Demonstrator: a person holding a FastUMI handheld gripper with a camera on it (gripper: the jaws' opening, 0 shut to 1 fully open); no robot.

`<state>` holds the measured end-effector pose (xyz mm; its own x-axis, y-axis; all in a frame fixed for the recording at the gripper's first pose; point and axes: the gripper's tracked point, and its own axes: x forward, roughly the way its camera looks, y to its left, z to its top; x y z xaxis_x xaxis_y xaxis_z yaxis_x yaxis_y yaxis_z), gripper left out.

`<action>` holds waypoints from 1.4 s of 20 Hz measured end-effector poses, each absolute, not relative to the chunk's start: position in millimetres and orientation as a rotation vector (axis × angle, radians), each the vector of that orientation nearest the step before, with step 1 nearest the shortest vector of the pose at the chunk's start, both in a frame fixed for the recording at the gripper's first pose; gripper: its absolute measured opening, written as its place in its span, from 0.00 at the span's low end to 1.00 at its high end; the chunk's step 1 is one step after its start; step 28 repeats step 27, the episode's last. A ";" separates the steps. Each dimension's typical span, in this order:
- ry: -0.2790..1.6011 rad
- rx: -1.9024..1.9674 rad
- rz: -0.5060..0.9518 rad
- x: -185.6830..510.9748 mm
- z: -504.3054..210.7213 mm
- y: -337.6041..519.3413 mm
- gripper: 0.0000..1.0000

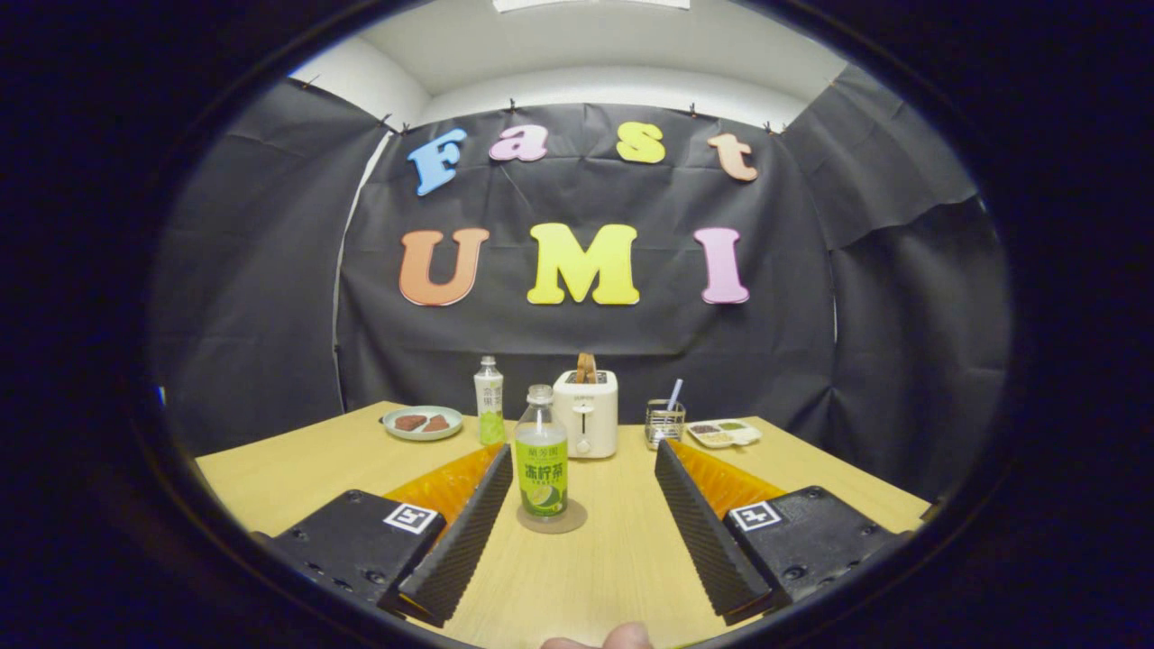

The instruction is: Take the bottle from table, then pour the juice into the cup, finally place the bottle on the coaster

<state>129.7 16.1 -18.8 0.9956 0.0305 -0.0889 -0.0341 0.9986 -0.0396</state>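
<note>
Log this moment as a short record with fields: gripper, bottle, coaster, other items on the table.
gripper: gripper open, fingers spread wide, touching nothing
bottle: green-label bottle upright between the fingers, nearer one of them, not gripped
coaster: round coaster under that bottle
second bottle: white-capped bottle upright farther back, beside the toaster
toaster: white toaster with toast sticking out of it
plate: plate holding brownish food, beyond the fingers
glass: clear glass with a straw
tray: small divided tray next to the glass
table: wooden table

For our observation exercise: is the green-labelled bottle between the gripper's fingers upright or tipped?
Upright. The green-labelled bottle stands neck-up on the round coaster; the open gripper fingers flank it without touching.
</note>
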 end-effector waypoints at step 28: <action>0.036 -0.085 -0.007 17.3 2.5 28.4 1.00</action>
